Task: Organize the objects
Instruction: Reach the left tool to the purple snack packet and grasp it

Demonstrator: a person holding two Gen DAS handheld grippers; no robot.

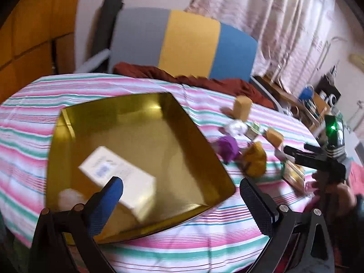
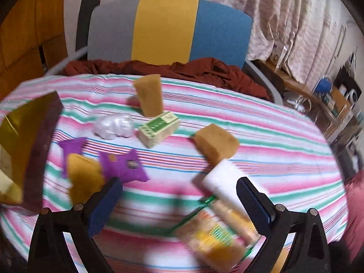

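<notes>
My left gripper (image 1: 182, 183) hangs open above the near corner of a gold square tray (image 1: 195, 150). A white box (image 1: 118, 175) and a pale crumpled ball (image 1: 68, 199) lie in the tray. My right gripper (image 2: 179, 182) is open with nothing between its fingers, over the striped cloth. Just right of it lie a white tube (image 2: 225, 182) and a blurred snack packet (image 2: 216, 229). Ahead are three yellow sponges (image 2: 216, 143), a green-and-white box (image 2: 159, 128), crumpled clear plastic (image 2: 113, 125) and purple felt stars (image 2: 125, 166). The tray (image 2: 43, 150) is at its left.
A pink, green and white striped cloth (image 2: 273, 147) covers the round table. Behind it stands a chair with a grey, yellow and blue back (image 2: 163, 27), with a rust-red cloth (image 2: 182, 68) on it. Cluttered shelves (image 2: 329, 104) and curtains are at the right.
</notes>
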